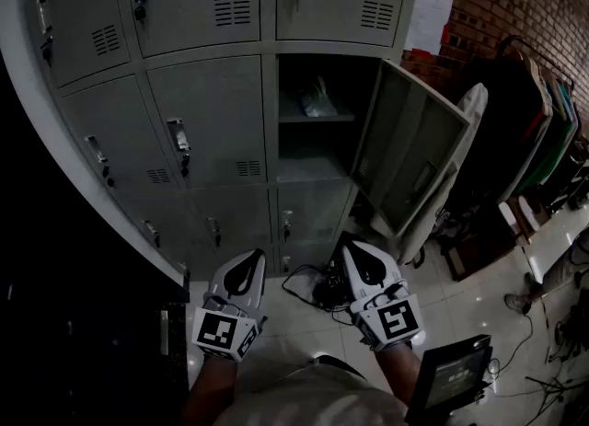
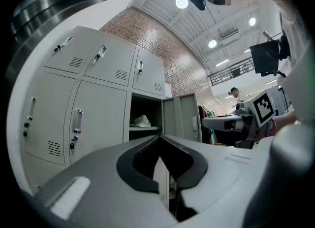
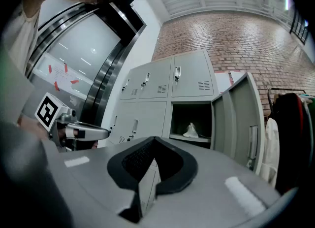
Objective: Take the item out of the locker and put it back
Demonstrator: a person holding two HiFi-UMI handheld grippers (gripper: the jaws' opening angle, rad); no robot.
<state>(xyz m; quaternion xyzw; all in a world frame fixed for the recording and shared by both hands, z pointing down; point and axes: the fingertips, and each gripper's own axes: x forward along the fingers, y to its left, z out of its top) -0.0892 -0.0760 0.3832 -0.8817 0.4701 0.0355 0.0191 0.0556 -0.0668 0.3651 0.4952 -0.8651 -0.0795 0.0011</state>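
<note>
A bank of grey lockers [image 1: 202, 120] stands in front of me. One compartment [image 1: 313, 139] is open, its door [image 1: 409, 153] swung out to the right. On its upper shelf lies a crumpled white item [image 1: 317, 100], which also shows as the white item [image 2: 142, 121] in the left gripper view and the white item [image 3: 191, 131] in the right gripper view. My left gripper [image 1: 252, 259] and right gripper [image 1: 350, 249] hang low, side by side, well short of the locker. Both are shut with nothing between the jaws, as the left gripper [image 2: 160, 144] and right gripper [image 3: 154, 144] show in their own views.
Black cables [image 1: 313, 288] lie on the tiled floor below the open locker. A white garment [image 1: 460, 153] hangs behind the door, and a rack of clothes [image 1: 538, 130] stands at the right. A dark screen [image 1: 451, 378] is near my right arm. Papers [image 1: 429, 19] hang on the brick wall.
</note>
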